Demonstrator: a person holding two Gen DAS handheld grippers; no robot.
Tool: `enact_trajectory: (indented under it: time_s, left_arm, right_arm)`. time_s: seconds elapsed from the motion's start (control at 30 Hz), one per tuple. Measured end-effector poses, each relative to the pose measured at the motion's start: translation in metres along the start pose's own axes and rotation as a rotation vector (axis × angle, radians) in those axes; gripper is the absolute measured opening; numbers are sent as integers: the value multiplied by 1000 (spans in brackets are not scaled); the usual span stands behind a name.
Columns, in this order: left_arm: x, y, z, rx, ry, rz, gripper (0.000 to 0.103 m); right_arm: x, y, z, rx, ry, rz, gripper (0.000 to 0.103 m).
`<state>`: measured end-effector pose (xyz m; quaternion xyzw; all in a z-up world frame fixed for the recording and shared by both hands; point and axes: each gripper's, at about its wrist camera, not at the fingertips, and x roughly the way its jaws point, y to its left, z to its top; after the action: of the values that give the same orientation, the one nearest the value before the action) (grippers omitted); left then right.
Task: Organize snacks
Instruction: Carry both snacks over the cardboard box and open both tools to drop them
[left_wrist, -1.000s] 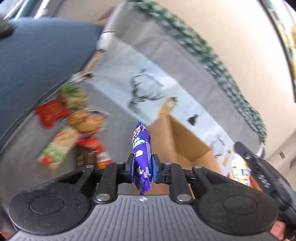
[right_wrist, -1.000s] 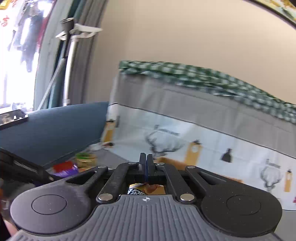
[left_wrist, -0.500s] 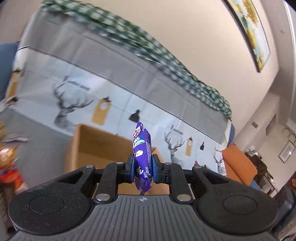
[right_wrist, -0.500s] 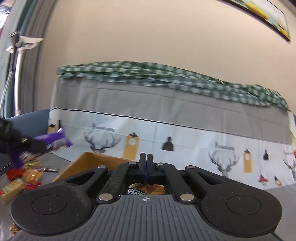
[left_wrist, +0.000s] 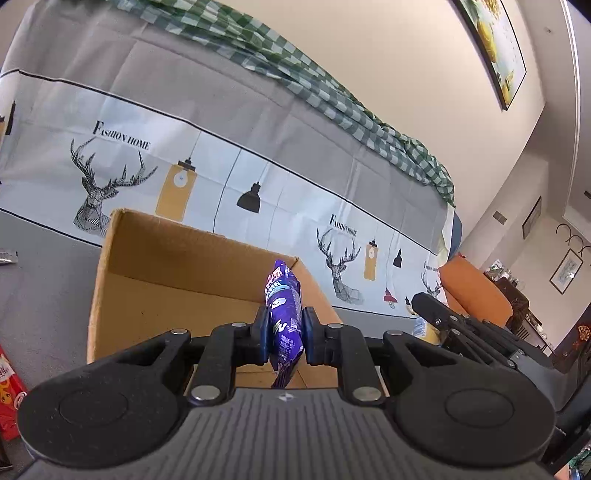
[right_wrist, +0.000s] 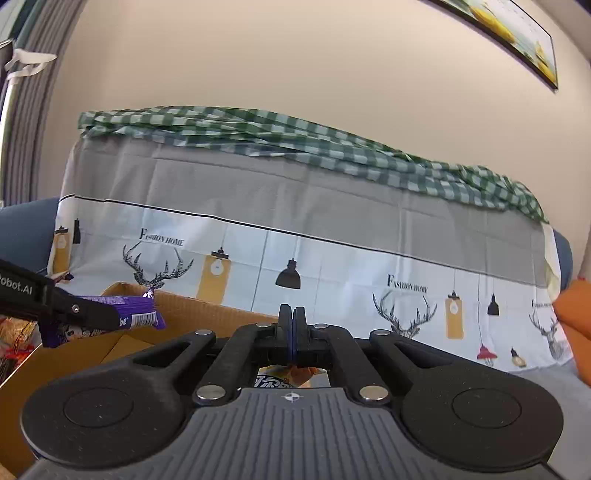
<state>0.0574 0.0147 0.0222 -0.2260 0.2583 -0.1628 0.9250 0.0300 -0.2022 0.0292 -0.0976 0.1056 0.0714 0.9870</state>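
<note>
While the left gripper (left_wrist: 284, 334) pinches a purple snack bar (left_wrist: 283, 306) upright between its pads, it hangs over the open cardboard box (left_wrist: 110, 280), whose far wall runs from ten to twelve o'clock. Delivery looks to be the step in hand; next, the jaws must part above the box floor. At three o'clock the right gripper (right_wrist: 291, 332) is clamped on an orange packet (right_wrist: 291, 376), its lettering unreadable. Behind, the sofa cover (left_wrist: 258, 155) reads "Fashion Home".
</note>
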Motion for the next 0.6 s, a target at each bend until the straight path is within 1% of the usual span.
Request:
enact_trajectory:
  time_s: [0.2, 0.6]
  left_arm:
    - [1, -3, -1, 19, 1, 9, 19]
    - [-1, -4, -2, 25, 2, 17, 19]
  right_arm:
    - [5, 8, -1, -21, 15, 12, 0]
    - [7, 13, -1, -10, 26, 30, 0]
